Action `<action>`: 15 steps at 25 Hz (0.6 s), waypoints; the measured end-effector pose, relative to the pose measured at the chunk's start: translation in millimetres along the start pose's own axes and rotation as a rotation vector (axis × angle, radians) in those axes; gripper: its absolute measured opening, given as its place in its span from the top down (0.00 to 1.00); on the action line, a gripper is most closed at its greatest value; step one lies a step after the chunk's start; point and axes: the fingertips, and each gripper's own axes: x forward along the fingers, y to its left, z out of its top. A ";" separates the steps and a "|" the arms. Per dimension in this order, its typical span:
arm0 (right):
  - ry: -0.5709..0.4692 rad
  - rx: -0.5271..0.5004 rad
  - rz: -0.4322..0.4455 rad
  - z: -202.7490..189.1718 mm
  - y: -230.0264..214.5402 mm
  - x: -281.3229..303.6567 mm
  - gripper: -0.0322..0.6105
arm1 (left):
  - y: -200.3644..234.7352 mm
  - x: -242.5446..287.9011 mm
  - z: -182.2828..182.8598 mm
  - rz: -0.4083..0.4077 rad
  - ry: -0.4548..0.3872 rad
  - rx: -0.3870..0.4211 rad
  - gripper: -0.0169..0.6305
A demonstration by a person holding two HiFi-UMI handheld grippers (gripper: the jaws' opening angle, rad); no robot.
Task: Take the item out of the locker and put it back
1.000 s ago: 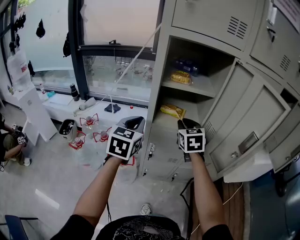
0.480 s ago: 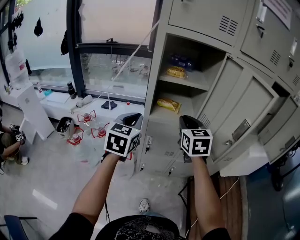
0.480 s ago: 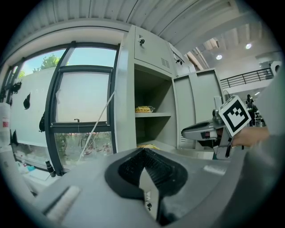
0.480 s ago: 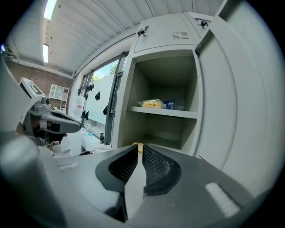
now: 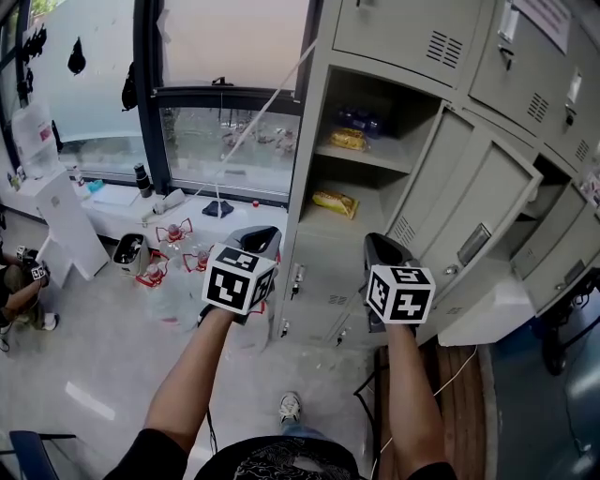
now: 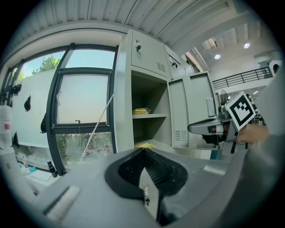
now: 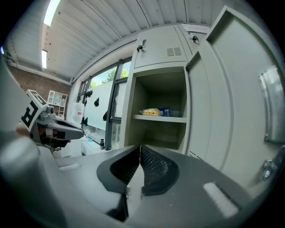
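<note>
Yellow packet (image 5: 335,201) lies on the lower level of the open locker (image 5: 309,112), ahead of your fingers, between the two pairs and well apart from both.

Your left gripper (image 5: 261,234) is clenched on nothing, its fingers pointing past the locker's left edge. Your right gripper (image 5: 375,242) has just been closing, and its fingers now meet with nothing between them. Above and beyond them, on the upper shelf, sit a second yellow packet (image 5: 348,139) and a blue packet (image 5: 361,120) just behind it. The door (image 5: 469,216) stands swung out to the right of your right fingers.

I judge the packet to be back in place, with both hands clear of the opening. If you reach for it, spread the right fingers before they enter. Come in level, low over the shelf floor, and close on the packet's near edge gently so it does not crush. Keep the door well off your right side and hold the left fingers outside the frame.

No brand can be read on any packet, as the print is too small. The marker cubes (image 5: 400,293) carry only black-and-white squares. A notice (image 5: 548,14) on a locker at the upper right is illegible.
</note>
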 end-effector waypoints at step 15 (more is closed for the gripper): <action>-0.037 0.023 -0.007 6.9 -4.2 -41.5 0.91 | -12.6 -24.4 1.8 -0.010 0.004 0.021 0.97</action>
